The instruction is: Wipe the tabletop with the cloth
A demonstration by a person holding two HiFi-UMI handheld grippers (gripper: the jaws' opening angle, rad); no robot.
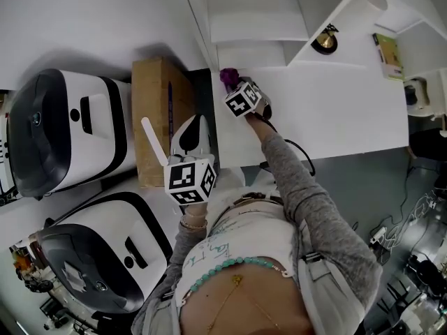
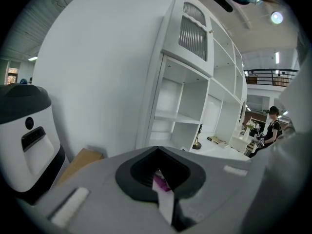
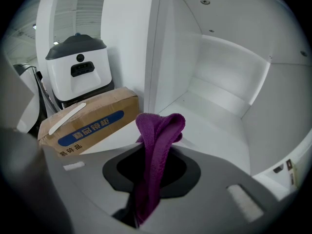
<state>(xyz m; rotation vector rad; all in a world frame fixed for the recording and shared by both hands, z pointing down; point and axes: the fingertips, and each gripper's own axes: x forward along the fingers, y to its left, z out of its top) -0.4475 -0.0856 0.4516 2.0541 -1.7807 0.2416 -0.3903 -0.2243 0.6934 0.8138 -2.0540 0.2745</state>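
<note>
My right gripper reaches out over the far left corner of the white tabletop, close to the shelf unit. It is shut on a purple cloth. In the right gripper view the cloth stands bunched above the jaws of that gripper, with a tail hanging down between them. My left gripper is held back near the person's body, off the table's left edge, and its jaws look shut with nothing in them. In the left gripper view a speck of purple shows beyond the jaws.
A cardboard box stands left of the table, beside two white and black machines. A white shelf unit lines the back, with a brass ornament and a book. Cables lie on the floor.
</note>
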